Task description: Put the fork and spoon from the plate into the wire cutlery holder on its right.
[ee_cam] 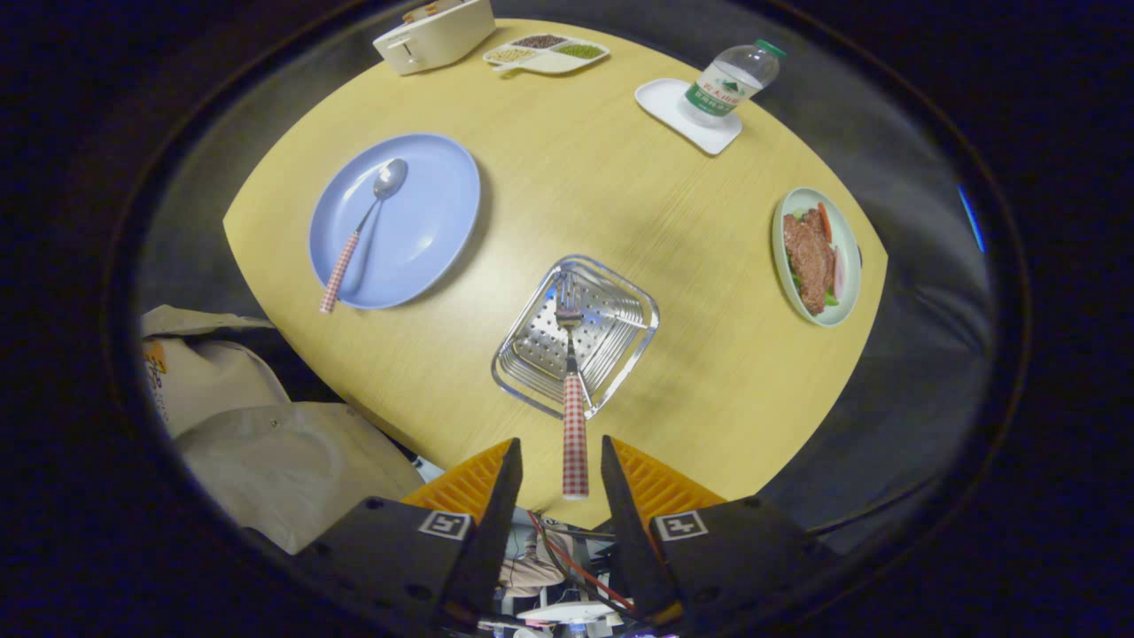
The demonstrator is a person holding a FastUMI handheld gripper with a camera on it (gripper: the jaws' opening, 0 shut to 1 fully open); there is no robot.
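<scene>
While the jaws (pixel 562 483) stand apart above the bench (pixel 567 186), I see the fork (pixel 573 381) between them, its checked handle end in the gap and its tines already down inside the wire cutlery holder (pixel 620 341). Neither jaw seems to press on the handle, so I judge the fork is released, or nearly so. The holder stands near the bench edge closest to me, to the right of the blue plate (pixel 434 221).

The spoon (pixel 361 230) lies on that plate, near the left edge of the bench, its bowl toward the plate's far rim and its checked handle reaching over the near rim. This is my next thing, I think. It should be light and stiff, and the metal neck is thin and probably slippery, so I would take it by the handle, where it overhangs the rim and the jaws can come around it without touching the plate.
</scene>
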